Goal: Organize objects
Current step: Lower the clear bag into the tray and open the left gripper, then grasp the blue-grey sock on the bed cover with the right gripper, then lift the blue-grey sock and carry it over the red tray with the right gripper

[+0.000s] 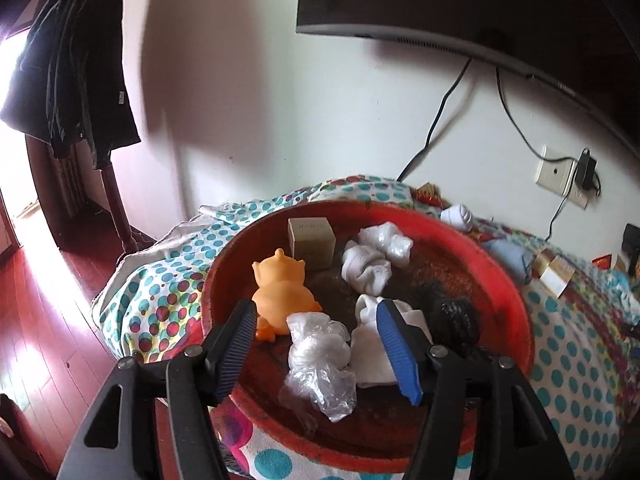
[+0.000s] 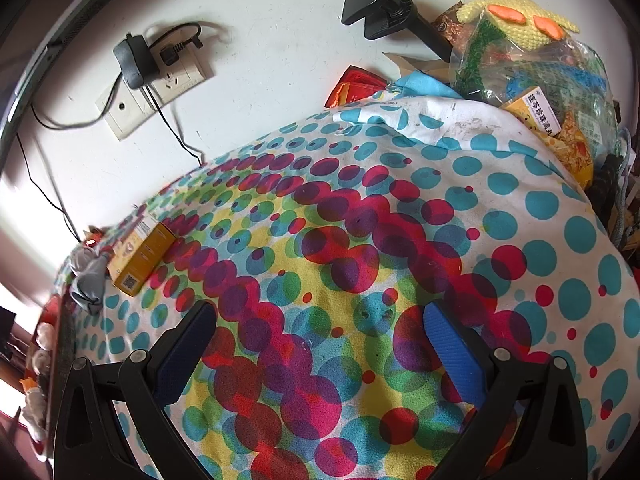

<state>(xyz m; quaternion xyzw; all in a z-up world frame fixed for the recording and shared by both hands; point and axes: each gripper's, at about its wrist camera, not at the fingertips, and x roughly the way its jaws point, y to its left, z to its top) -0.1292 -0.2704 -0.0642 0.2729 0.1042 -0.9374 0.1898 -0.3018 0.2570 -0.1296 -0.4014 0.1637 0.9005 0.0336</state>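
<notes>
Objects already gathered sit in a red basin (image 1: 516, 280) that rests on a surface draped in a dotted cloth (image 1: 160, 300), near the cloth's left edge in the left wrist view. Inside the basin an orange rubber toy (image 1: 280, 288) stands at the left, with a small beige box (image 1: 311, 243) just behind it toward the far rim. A crumpled clear plastic bag (image 1: 320, 364) lies at the near side, a white sock (image 1: 366, 270) and more crinkled plastic (image 1: 390, 240) lie near the middle, a folded white cloth (image 1: 372, 356) lies beside the near bag, and a black bundle (image 1: 456, 316) sits at the right.

The left tool (image 1: 316, 346) hangs over the basin's near rim with its jaws parted; the clear plastic bag shows between them, but neither pad presses on it. The right tool (image 2: 320, 348) hovers over the dotted cloth with its jaws spread wide and nothing between them.

Still out on the cloth in the right wrist view are a yellow carton (image 2: 140, 258) and a grey sock (image 2: 90, 280) touching it, both toward the far left edge. At the far right corner a heap of packets in a clear sack (image 2: 532, 68) is piled against the wall. A wall socket (image 2: 160, 80) with a black adapter plugged in sits above the cloth's far edge.
</notes>
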